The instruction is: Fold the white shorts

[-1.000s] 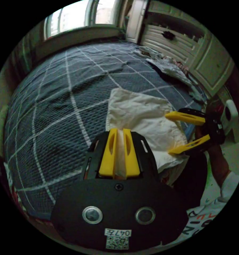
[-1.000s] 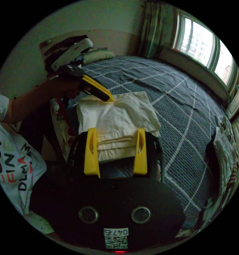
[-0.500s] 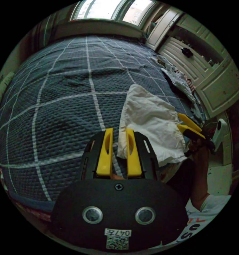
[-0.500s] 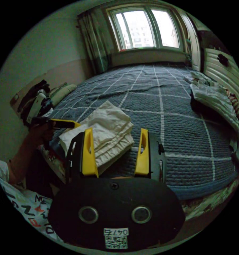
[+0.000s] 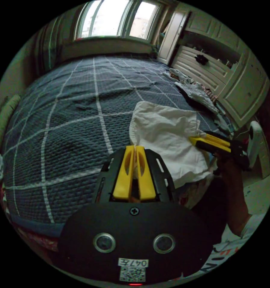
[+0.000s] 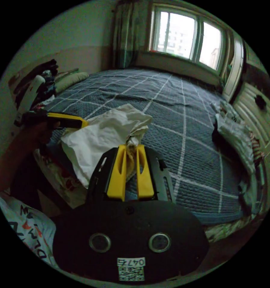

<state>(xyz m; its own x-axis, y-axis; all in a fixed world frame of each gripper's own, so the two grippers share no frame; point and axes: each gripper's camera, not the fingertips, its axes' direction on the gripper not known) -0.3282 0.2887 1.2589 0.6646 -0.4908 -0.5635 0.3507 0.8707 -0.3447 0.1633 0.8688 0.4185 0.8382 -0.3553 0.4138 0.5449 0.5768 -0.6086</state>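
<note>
The white shorts [image 5: 167,138] lie folded and rumpled near the edge of a dark checked bed. In the left gripper view my left gripper [image 5: 135,147] is shut on their near corner. My right gripper [image 5: 192,139] comes in from the right, pinching the opposite edge. In the right gripper view my right gripper [image 6: 131,147] is shut on a bunched corner of the shorts [image 6: 102,135]. The left gripper [image 6: 85,123], held in a hand, grips the far left corner. The cloth sags between the two grips.
The checked quilt [image 5: 66,114] stretches toward a window. A heap of other clothes [image 5: 197,90] lies along the bed's right side [image 6: 236,132], beside white cupboard doors [image 5: 236,81]. A pillow [image 6: 69,79] rests by the wall. The person's printed shirt [image 6: 27,228] shows low in the right gripper view.
The right gripper, open wide half a second ago, has shut on a corner of the shorts. The left gripper has shut on its corner again. The folded stack is now pulled up and rumpled.
</note>
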